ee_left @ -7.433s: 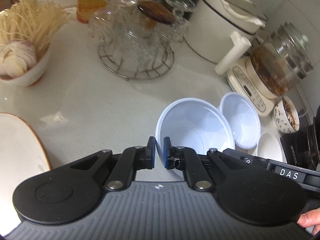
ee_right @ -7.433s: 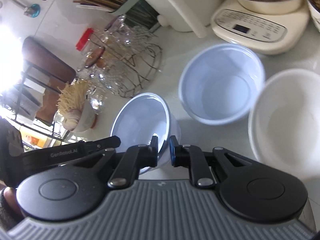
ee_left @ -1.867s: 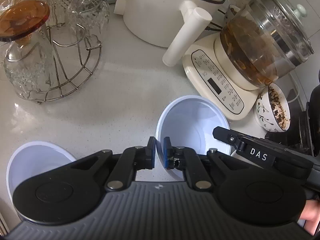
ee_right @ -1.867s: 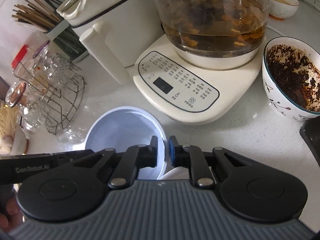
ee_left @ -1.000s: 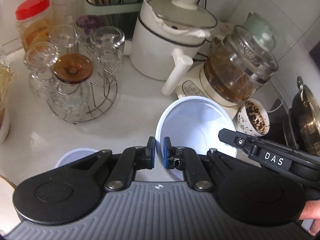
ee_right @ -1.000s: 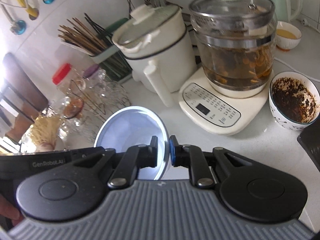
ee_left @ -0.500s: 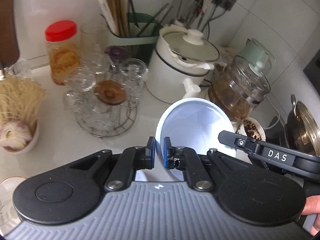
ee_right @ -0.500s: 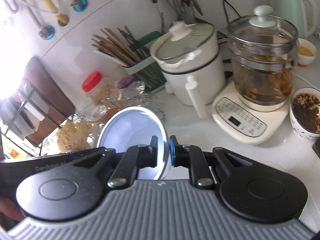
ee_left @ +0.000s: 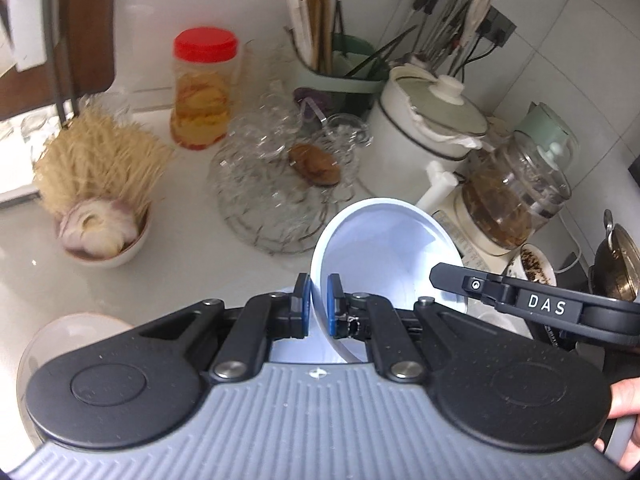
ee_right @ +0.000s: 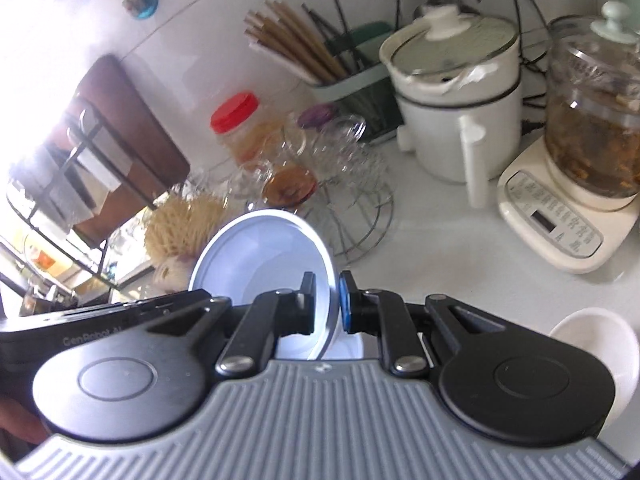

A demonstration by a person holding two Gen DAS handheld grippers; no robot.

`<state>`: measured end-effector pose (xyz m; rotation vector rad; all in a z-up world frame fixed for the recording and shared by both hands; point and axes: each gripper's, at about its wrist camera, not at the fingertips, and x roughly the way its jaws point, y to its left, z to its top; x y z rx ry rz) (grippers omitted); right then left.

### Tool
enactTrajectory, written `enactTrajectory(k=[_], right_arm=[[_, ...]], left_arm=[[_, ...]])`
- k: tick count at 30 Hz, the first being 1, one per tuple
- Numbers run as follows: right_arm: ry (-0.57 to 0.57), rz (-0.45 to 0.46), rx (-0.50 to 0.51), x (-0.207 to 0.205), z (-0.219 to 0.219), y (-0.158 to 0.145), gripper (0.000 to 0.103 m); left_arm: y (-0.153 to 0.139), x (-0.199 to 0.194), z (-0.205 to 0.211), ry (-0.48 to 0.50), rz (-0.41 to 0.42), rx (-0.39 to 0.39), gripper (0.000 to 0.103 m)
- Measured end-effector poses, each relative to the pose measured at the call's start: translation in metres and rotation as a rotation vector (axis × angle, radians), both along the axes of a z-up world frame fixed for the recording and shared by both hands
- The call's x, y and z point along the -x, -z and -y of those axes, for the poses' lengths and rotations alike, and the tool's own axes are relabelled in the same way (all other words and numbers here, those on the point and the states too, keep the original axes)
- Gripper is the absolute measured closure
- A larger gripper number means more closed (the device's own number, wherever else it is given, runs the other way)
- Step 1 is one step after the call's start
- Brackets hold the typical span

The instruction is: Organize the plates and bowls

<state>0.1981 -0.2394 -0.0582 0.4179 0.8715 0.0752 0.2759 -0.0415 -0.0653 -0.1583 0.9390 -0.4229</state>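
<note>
- Both grippers have lifted higher than a second ago; the counter [ee_left: 192, 256] is farther below.
- Left gripper [ee_left: 319, 305] and right gripper [ee_right: 328, 302] each clamp one rim of the same pale blue bowl [ee_left: 384, 256].
- Judgement: bowl in transit to stack.

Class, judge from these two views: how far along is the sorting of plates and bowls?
Done: nothing shows as stacked yet. In hand: the left gripper and right gripper each pinch the rim of one blue bowl, held tilted above the counter. Left: the white bowl and the plate sit apart on the counter, not yet grouped.
</note>
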Motion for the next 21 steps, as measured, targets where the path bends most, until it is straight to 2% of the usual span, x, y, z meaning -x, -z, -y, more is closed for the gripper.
enactTrajectory(k=[12,21], right_arm=[[-0.053,-0.075,-0.005,-0.021,-0.031,0.029,0.088],[-0.073,-0.137,0.060,-0.030,-0.042,0.041,0.088]], left_arm=[[0.036,-0.007,-0.035,-0.057,-0.066,-0.010,0.094],[0.060,-0.020,-0.041,-0.063,-0.125,0.006,0.094]])
